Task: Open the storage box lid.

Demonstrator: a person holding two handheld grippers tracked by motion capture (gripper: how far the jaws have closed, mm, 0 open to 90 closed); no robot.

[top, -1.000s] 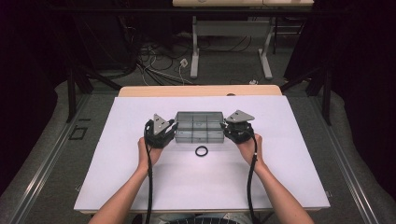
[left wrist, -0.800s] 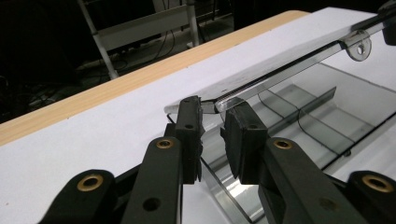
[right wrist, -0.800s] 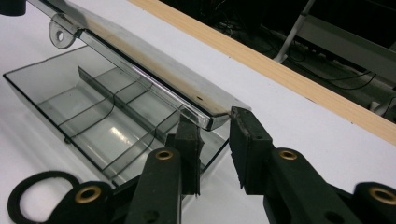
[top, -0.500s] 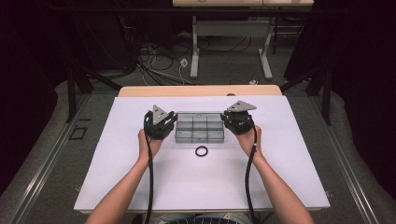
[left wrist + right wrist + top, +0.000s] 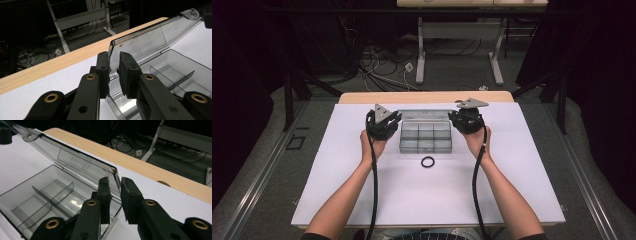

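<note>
Forearms outstretched, each claw (left (image 5: 388,121), right (image 5: 463,119)) flanking the lid (image 5: 150,41).

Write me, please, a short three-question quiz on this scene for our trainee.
1. True or false: the lid of the clear box is closed.
2. Where does the black ring lie? A: in a compartment. B: on the table, on the person's side of the box. C: on the lid.
3. What sits between the jaws of the left claw and of the right claw?
Key: 1 false, it is raised. 2 B. 3 a corner of the lid each.
</note>
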